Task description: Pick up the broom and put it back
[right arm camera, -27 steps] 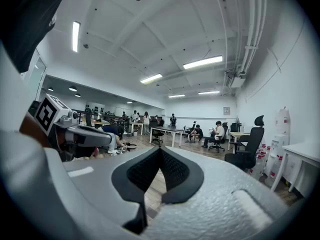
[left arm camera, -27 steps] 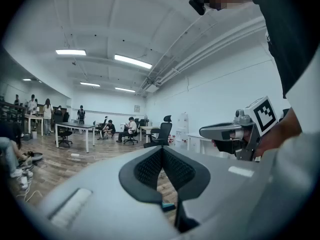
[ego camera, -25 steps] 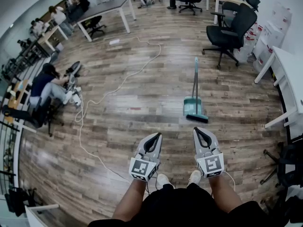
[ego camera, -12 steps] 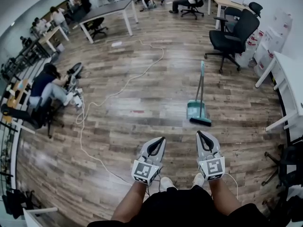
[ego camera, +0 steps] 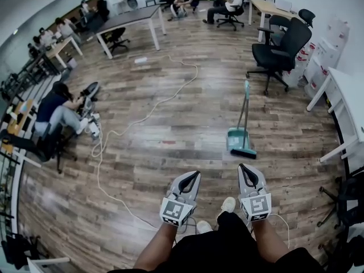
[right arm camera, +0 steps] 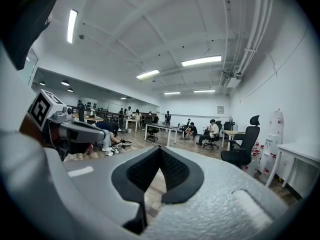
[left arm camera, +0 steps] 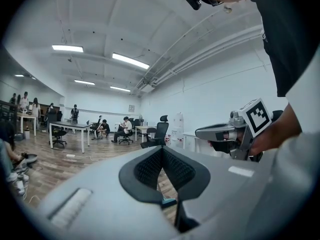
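A teal broom [ego camera: 244, 115] stands upright on the wood floor with its head in a teal dustpan [ego camera: 239, 142], ahead of me and slightly to the right. Both grippers are held level in front of the person's body, short of the broom and touching nothing. My left gripper [ego camera: 197, 174] [left arm camera: 161, 151] has its jaws meeting at the tips, with nothing between them. My right gripper [ego camera: 241, 166] [right arm camera: 160, 149] is likewise shut and empty, and is the nearer one to the dustpan. A sliver of teal [left arm camera: 168, 202] shows through the left jaws' gap.
A black office chair [ego camera: 281, 38] stands behind the broom. White desks [ego camera: 348, 98] line the right side. A white cable [ego camera: 142, 112] trails across the floor on the left, near a person sitting low [ego camera: 57, 108]. Tables [ego camera: 128, 17] and seated people fill the back.
The person has walked forward towards the broom, which now sits a little lower and further right in the head view. Both grippers came along level, still shut and empty.
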